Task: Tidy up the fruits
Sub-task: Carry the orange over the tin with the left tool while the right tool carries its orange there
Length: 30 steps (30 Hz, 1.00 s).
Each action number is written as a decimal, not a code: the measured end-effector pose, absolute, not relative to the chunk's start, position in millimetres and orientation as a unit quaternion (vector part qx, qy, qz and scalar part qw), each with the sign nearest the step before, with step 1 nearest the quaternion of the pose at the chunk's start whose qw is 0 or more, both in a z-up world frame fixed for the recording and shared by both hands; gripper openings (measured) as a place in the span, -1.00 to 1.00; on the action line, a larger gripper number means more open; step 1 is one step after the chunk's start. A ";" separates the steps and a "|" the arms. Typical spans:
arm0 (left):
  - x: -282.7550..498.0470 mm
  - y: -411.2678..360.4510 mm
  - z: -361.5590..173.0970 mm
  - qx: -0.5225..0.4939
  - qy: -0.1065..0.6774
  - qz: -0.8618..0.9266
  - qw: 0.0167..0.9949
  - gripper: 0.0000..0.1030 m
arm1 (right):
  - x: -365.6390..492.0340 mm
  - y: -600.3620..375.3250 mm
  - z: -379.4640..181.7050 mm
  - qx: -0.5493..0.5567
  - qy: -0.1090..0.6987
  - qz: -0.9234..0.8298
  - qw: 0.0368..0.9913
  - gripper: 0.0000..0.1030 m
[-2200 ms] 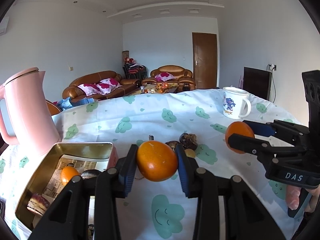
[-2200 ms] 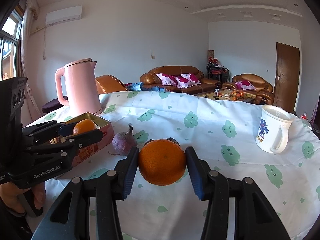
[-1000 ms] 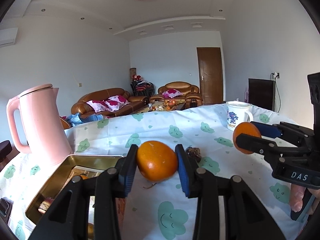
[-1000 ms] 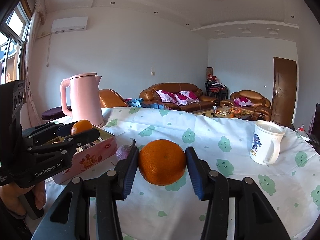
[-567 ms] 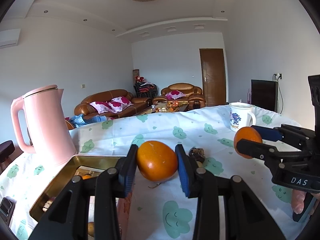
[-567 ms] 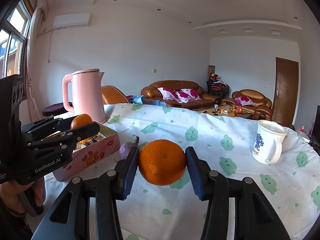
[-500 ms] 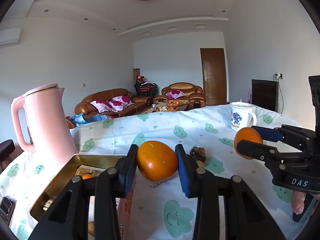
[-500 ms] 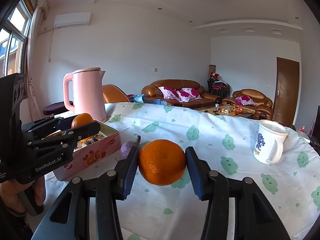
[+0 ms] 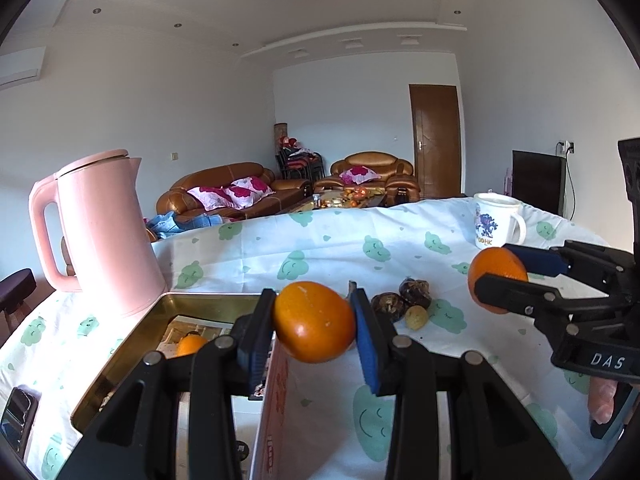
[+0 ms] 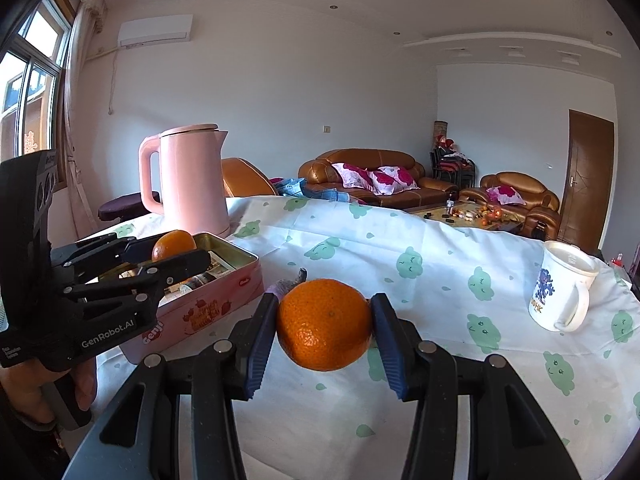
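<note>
My left gripper (image 9: 314, 322) is shut on a smooth orange fruit (image 9: 314, 322) and holds it over the right wall of the open pink tin (image 9: 132, 340). It also shows in the right wrist view (image 10: 176, 254), over the tin (image 10: 208, 312). My right gripper (image 10: 324, 330) is shut on a mandarin (image 10: 324, 330) held above the tablecloth, right of the tin; it also shows in the left wrist view (image 9: 498, 282). A small orange (image 9: 191, 345) lies inside the tin. Dark mangosteens (image 9: 416, 294) and a small yellowish fruit (image 9: 416, 317) lie on the cloth.
A pink kettle (image 9: 100, 236) stands behind the tin. A white mug (image 10: 562, 292) stands at the right. A purple root vegetable (image 10: 288, 284) lies by the tin. A phone (image 9: 16, 416) lies at the table's left edge. The cloth (image 10: 400, 264) covers the table.
Both grippers still hold their fruits. The left gripper has shifted left so its orange now sits over the tin's right wall; the right gripper has drifted slightly towards the tin.
</note>
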<state>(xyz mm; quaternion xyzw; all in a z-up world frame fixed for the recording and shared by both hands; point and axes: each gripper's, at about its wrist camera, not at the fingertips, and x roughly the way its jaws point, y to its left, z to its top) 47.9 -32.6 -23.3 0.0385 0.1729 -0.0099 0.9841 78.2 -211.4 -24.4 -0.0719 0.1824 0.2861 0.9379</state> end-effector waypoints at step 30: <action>54.7 51.8 -25.4 -0.011 0.213 0.059 0.975 -0.24 | 92.3 -129.1 -0.1 -0.122 0.176 0.342 0.915 -0.04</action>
